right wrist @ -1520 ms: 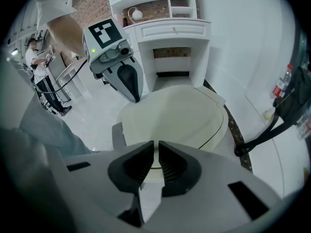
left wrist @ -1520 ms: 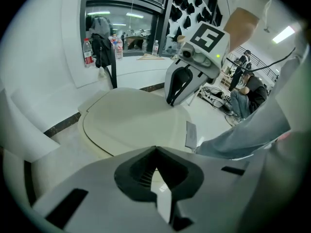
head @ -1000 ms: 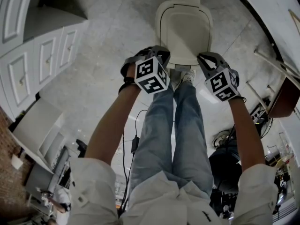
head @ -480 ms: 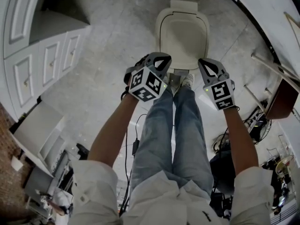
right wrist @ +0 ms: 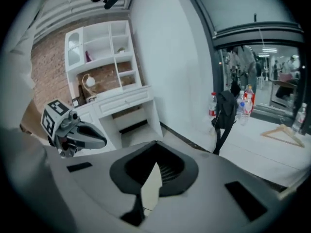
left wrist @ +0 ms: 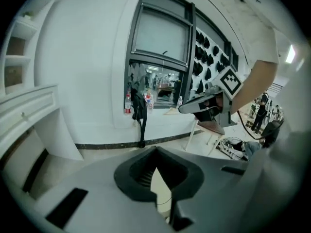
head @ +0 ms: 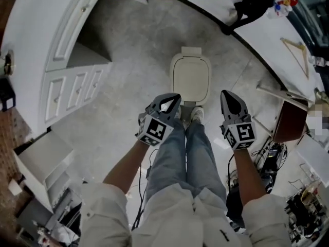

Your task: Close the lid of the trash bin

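In the head view, one trash bin is standing on the grey stone floor just far of the person's two shoes, and its lid is lying flat down on it. Two grippers are hovering near of it, apart from it: the left gripper left of the legs and the right gripper right of them. One white cabinet with three panelled fronts is standing at the left, and one wooden hanger is lying on the pale ledge at the far right. In the left gripper view, that gripper's jaws are meeting at their tips with nothing between them (only floor is showing through the hollow behind). The other gripper is floating at the right, and three bottles and one black bag are sitting by a window. In the right gripper view, the jaws are likewise pressing together and empty, and one white shelf unit is standing against a brick wall at the left.
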A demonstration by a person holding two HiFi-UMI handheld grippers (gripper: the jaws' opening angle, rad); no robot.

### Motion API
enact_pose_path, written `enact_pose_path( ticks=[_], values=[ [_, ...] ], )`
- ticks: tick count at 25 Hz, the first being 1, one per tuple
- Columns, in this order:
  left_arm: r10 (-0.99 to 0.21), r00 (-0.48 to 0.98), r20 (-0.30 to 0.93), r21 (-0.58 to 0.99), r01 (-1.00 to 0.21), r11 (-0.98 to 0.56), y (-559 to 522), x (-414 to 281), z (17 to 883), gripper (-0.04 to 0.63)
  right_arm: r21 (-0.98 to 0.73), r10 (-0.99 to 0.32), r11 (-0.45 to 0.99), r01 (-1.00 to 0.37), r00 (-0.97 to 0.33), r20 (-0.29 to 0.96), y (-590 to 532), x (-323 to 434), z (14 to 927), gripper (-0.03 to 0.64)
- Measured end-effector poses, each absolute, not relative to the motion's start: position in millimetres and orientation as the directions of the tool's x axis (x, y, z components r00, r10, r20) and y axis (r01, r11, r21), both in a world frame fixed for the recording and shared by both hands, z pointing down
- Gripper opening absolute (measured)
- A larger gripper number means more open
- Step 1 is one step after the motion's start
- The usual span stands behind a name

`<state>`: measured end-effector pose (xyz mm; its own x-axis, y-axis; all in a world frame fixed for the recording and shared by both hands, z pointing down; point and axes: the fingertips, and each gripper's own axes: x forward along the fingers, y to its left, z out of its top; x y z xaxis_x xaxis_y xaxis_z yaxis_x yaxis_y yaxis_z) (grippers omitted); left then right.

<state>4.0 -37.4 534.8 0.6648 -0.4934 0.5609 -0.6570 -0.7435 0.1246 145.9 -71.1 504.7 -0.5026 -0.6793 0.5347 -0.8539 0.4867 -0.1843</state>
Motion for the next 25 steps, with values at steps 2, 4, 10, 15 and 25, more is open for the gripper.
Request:
enact_pose_path(
  ticks=[2, 4, 10, 15, 25],
  values=[
    [-0.539, 0.656, 0.528, 0.118, -0.685, -0.719, -40, -4, 488, 0.023, -0.203, -0.714, 0.46, -0.865, -0.496, 0.494, -72, 148, 456, 0.018],
    [-0.584, 0.641, 0.498, 0.119, -0.718, -0.686, -38, -14, 440, 0.023, -0.208, -0.738, 0.45, -0.868, -0.493, 0.46, -66, 149, 405, 0.018],
    [-0.714, 0.578, 0.396, 0.095, -0.799, -0.594, -39, -42, 318, 0.023, -0.2, -0.815, 0.418, -0.886, -0.463, 0.348, -53, 164, 277, 0.018],
    [-0.78, 0.536, 0.323, 0.026, -0.829, -0.559, -38, -57, 243, 0.023, -0.199, -0.858, 0.402, -0.894, -0.443, 0.261, -44, 182, 207, 0.018],
    [-0.854, 0.498, 0.154, -0.059, -0.858, -0.511, -19, -71, 132, 0.023, -0.137, -0.912, 0.385, -0.913, -0.399, 0.094, -9, 218, 99, 0.018]
  ],
)
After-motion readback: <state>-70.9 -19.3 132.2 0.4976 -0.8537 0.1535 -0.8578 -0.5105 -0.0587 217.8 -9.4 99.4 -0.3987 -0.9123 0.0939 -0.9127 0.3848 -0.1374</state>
